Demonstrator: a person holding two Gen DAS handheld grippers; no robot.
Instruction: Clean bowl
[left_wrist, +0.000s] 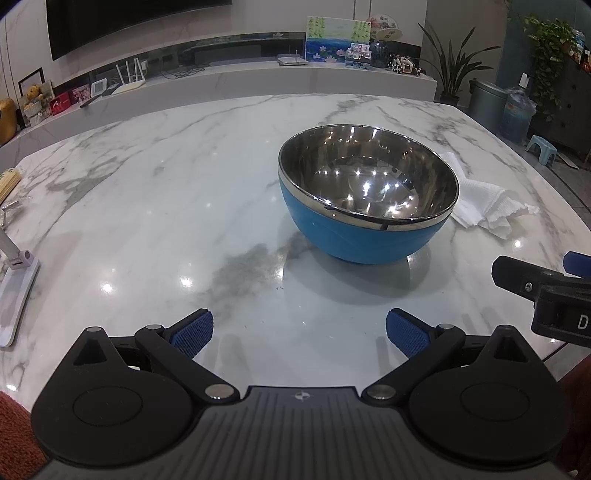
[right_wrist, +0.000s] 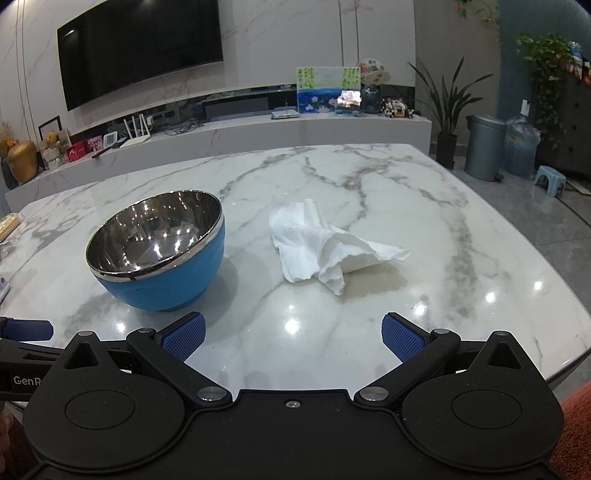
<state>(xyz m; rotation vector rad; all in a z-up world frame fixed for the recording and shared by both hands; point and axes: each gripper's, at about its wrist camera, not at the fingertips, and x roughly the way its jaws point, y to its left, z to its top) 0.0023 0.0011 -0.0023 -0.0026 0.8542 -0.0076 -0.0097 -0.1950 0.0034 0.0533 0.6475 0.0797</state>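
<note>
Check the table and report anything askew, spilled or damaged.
The bowl sits tilted, its opening tipped toward the cameras rather than level. The paper towel lies crumpled beside it, apart. No spill or damage is visible.

A blue-sided steel bowl (left_wrist: 367, 195) sits upright on the white marble bench (left_wrist: 166, 206). A crumpled white paper towel (left_wrist: 484, 199) lies just beside the bowl, behind it; the left tool (left_wrist: 299, 332) gapes wide, nearer than the bowl.

Low wrist views, both facing bowl (left_wrist: 367, 194)
</note>
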